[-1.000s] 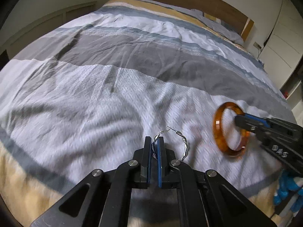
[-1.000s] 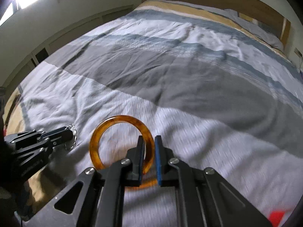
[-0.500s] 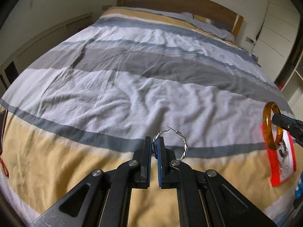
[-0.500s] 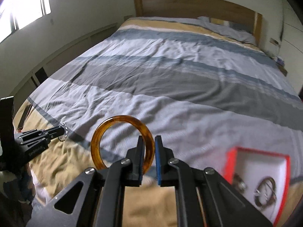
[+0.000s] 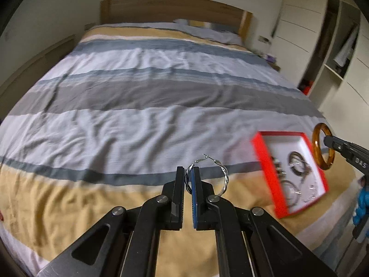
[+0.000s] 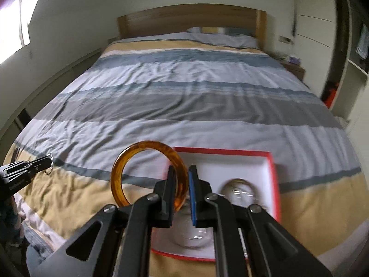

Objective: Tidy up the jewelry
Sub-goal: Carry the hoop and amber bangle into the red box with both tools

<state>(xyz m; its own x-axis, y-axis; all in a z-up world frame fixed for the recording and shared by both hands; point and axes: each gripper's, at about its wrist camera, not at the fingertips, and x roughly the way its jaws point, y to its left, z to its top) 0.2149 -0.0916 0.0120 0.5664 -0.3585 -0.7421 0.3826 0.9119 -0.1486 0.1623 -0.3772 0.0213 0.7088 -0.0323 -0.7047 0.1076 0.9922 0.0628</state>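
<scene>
Two light pieces ride pinched: left gripper (image 5: 188, 177) nips my wiry hoop earring (image 5: 219, 175), right gripper (image 6: 180, 180) clamps the stiff, slick amber bangle (image 6: 120, 173) rim above the red box (image 6: 273, 173).

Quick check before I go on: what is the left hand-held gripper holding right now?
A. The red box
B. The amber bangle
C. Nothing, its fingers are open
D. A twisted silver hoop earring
D. In the left wrist view the left hand-held gripper is shut on the twisted silver hoop earring, while the amber bangle is pinched by the right hand-held gripper above the red box.
</scene>
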